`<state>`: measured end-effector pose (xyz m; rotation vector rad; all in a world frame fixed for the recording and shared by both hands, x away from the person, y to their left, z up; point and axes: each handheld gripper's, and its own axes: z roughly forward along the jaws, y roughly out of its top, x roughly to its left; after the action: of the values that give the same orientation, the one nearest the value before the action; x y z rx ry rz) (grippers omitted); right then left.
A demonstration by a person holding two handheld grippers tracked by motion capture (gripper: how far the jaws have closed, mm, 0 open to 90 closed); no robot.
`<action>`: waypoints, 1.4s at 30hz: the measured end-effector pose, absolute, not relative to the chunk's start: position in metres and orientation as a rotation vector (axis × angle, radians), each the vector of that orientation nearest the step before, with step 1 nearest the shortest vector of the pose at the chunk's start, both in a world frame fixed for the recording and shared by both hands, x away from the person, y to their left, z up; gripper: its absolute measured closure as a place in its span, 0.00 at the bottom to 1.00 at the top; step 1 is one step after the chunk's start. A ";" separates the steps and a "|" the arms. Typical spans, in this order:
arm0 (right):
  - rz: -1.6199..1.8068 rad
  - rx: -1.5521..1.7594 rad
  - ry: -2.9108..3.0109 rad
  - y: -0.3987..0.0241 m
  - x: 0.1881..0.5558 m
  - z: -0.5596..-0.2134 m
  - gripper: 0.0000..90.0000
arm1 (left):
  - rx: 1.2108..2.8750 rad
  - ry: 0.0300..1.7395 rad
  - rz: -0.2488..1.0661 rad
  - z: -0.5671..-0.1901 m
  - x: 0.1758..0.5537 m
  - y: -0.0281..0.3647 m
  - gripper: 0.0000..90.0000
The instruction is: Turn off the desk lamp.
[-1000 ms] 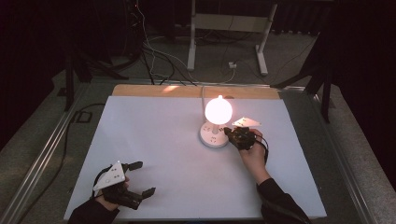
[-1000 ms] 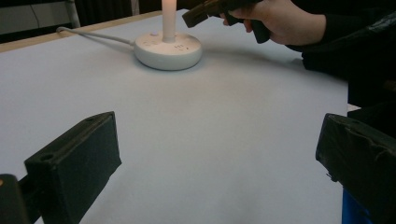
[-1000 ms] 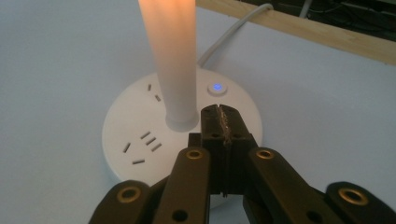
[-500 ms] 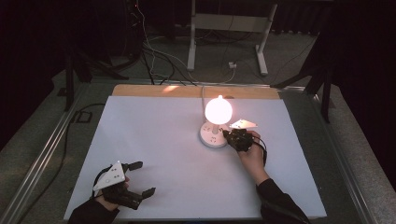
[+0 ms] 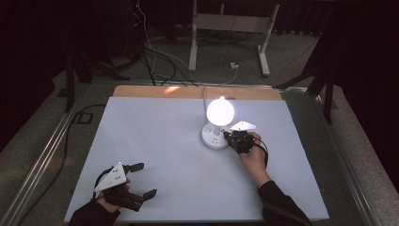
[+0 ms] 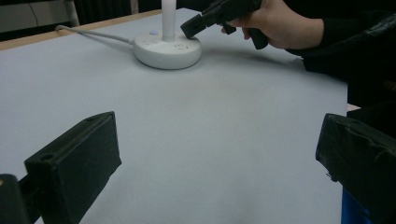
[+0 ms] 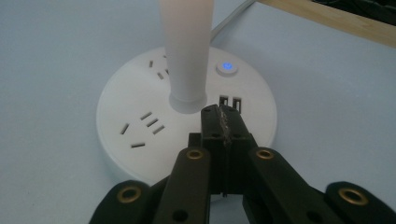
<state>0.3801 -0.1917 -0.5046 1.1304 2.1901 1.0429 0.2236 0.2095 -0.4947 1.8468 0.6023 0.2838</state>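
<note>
The lamp (image 5: pixel 219 123) is lit, as it was a second ago, and stands on the desk (image 5: pixel 155 141) toward its far edge. The right tongs (image 7: pixel 223 116), pressed together and empty, are held over its round base beside the glowing button (image 7: pixel 227 66). Nothing has shifted, so the switching appears done. The left tongs (image 5: pixel 142 180) are kept apart, well nearer than the lamp.

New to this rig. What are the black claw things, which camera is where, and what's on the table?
No robot here: a person holds a two-jaw gripper in each hand. The high view looks down on the table; the other two cameras ride on the grippers and look along their jaws. The left gripper rests near the table's front edge, jaws open and empty. The right gripper is shut, holding nothing, its tip over the round white base of a lit lamp. That base carries sockets, USB ports and a button glowing blue.
</note>
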 end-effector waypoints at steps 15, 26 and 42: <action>1.135 1.146 2.102 -0.205 0.376 -0.479 1.00 | 1.850 0.602 0.283 -0.495 0.224 0.210 0.01; 1.125 1.149 2.114 -0.202 0.377 -0.484 1.00 | 1.850 0.602 0.283 -0.495 0.224 0.209 0.00; 1.055 1.151 2.174 -0.194 0.381 -0.503 1.00 | 1.848 0.602 0.282 -0.495 0.224 0.209 0.00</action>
<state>0.3809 -0.1941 -0.5029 1.1506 2.1740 1.0551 0.2241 0.2093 -0.4949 1.8478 0.6022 0.2819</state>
